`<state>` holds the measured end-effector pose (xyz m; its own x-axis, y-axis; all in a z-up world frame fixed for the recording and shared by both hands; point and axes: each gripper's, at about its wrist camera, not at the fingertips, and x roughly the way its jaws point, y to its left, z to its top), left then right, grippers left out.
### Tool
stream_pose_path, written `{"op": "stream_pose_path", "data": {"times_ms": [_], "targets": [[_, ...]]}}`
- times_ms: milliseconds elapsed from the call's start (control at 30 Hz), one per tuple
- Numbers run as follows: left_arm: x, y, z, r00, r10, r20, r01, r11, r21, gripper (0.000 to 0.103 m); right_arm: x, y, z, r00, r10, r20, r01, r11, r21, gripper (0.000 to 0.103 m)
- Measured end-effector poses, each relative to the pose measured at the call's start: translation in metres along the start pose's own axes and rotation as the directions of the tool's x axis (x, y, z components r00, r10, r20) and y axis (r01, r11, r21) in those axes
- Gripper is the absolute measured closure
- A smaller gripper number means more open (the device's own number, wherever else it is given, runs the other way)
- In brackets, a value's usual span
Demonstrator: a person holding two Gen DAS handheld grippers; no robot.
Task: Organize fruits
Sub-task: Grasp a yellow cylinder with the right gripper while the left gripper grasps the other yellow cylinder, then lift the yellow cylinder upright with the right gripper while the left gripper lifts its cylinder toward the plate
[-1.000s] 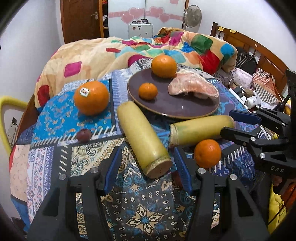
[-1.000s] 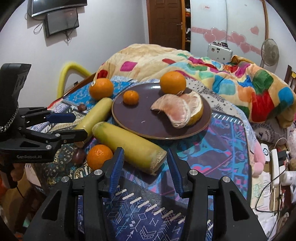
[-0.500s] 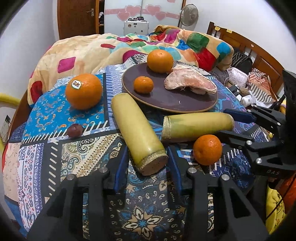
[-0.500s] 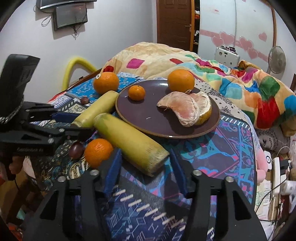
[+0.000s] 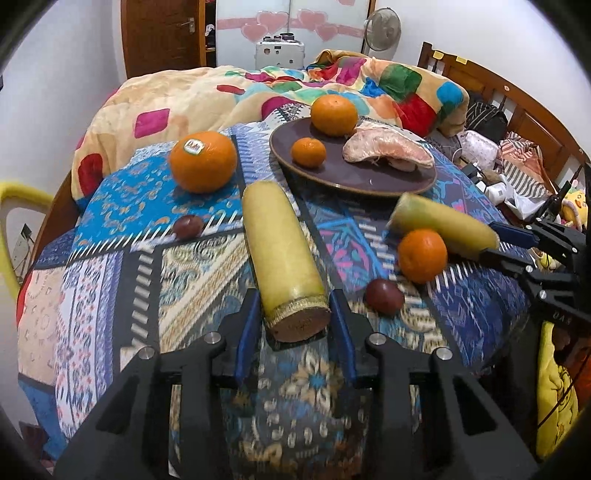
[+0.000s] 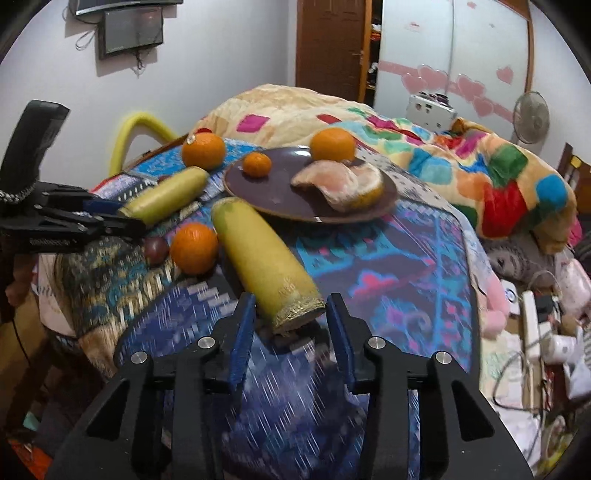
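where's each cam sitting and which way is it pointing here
Left wrist: rides on the left gripper, low over the near table edge, facing the bed; its fingers flank the cut end of one yellow stalk; the right gripper enters from the right.
Right wrist: rides on the right gripper, facing the wall and door; its fingers flank the other yellow stalk; the left gripper enters from the left.
Shared: the purple plate, both stalks, the oranges.

— Upper half of the frame?
— Crumpled patchwork quilt in bright colours (image 5: 258,92), brown wooden door (image 5: 162,33), round white standing fan (image 5: 382,26).
— Right edge?
— Slatted brown wooden headboard (image 5: 509,99).
— Upper left, right wrist view?
— Dark wall-mounted screen (image 6: 131,27), curved yellow tube (image 6: 140,127).
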<state>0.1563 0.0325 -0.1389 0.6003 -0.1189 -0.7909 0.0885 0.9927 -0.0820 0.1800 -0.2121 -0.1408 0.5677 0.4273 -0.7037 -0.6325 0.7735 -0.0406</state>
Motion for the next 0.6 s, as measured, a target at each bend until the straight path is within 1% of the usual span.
{"op": "stream_pose_path", "data": {"times_ms": [167,367,467,533,600], "targets": [[-0.017,0.0,-0.019,1.0,0.0,0.001,0.0,1.0,0.005,0.065,-0.016,-0.007,-0.012,1.0,-0.019,-0.02,0.02,0.999,0.035,0.069],[-0.035,0.003,-0.039,1.0,-0.008,-0.002,0.008,1.0,0.015,0.065,-0.03,-0.002,-0.023,0.999,-0.02,-0.029,0.021,0.999,0.048,0.072],[-0.037,0.003,-0.041,1.0,-0.009,-0.01,0.009,0.999,0.03,0.065,-0.031,0.002,-0.023,0.999,-0.023,-0.039,0.025,0.999,0.034,0.073],[-0.035,0.003,-0.038,1.0,-0.011,-0.022,0.012,1.0,0.028,0.065,-0.029,0.001,-0.019,0.998,-0.027,-0.049,0.029,0.999,0.028,0.071],[-0.032,0.003,-0.033,0.999,-0.014,-0.037,0.015,0.999,0.031,0.06,-0.025,0.001,-0.016,0.997,-0.038,-0.061,0.04,0.999,0.024,0.069]]}}
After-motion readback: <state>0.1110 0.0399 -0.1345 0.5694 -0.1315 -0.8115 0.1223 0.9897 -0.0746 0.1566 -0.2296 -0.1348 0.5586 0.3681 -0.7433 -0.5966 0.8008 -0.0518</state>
